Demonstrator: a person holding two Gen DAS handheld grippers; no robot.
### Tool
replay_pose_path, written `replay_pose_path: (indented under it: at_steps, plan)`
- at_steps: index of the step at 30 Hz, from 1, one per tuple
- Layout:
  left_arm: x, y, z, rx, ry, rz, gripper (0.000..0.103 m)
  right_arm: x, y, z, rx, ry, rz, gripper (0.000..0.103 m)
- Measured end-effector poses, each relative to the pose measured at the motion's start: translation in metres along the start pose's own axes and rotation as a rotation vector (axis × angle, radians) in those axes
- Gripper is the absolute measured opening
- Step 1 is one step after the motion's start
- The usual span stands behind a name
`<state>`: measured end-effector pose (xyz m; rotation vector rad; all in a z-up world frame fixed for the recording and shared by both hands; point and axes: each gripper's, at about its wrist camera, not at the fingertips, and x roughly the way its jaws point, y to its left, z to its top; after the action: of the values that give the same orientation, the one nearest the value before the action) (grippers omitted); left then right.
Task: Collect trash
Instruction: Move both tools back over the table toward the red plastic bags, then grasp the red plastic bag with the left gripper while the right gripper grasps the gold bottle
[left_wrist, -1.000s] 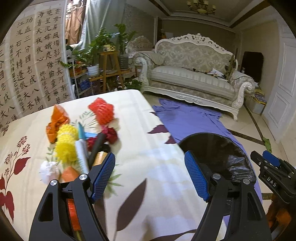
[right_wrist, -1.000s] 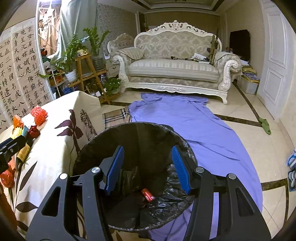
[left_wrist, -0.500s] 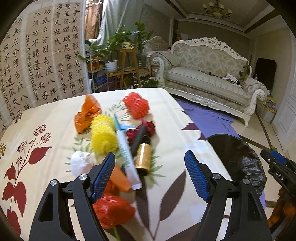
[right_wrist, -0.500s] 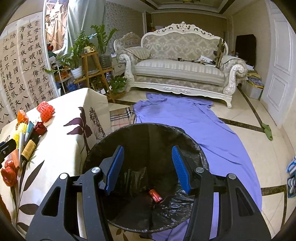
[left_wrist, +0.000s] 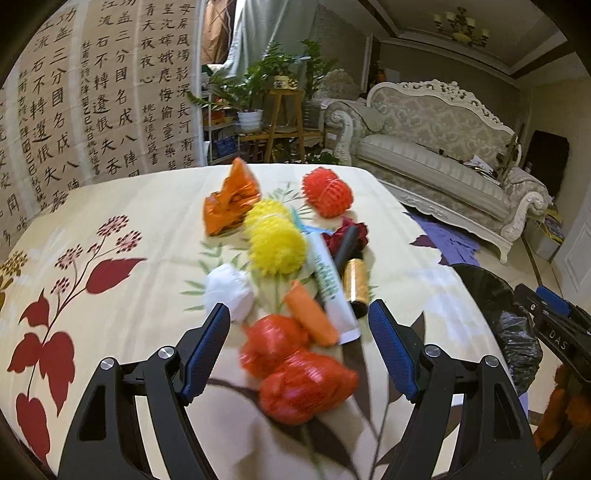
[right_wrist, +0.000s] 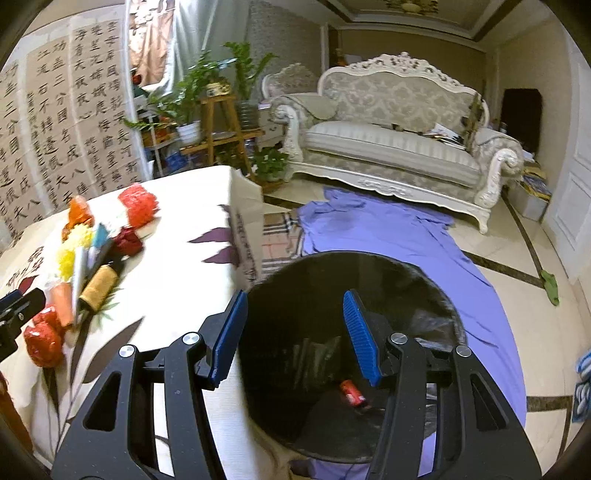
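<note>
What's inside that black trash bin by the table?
The black trash bin is lined with a black bag, and one small red item lies at the bottom. The right gripper covers part of the inside, so more may be hidden.

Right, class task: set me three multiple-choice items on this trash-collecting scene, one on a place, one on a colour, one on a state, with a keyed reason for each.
1. Where does the small red item lie?
A in the black-lined trash bin
B on the sofa
C on the purple sheet

2. What colour is the fluffy ball beside the white crumpled wad?
A green
B yellow
C blue

3. How are the jaws of the left gripper?
A shut on a tube
B shut on nothing
C open, empty

Key: 1 A, it rests on the bin's liner; 2 B, plainly yellow; 3 C, blue pads stand apart over the red mesh bundle.
</note>
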<state>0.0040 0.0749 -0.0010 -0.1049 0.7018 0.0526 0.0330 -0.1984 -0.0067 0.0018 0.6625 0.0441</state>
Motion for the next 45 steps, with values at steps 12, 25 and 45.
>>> replay_pose_path:
  at_steps: [12,25,45]
  plan:
    - [0.009,0.01,-0.016,-0.01,0.063,-0.024,0.075,-0.004,0.042,-0.01,-0.069,0.025,0.07,0.053]
    - [0.001,0.006,-0.027,0.021,0.067,-0.091,0.043,-0.003,0.068,-0.012,-0.117,0.037,0.115,0.053]
    - [-0.028,0.08,-0.011,-0.065,-0.015,0.038,0.041,0.016,0.13,0.006,-0.204,0.051,0.197,0.053]
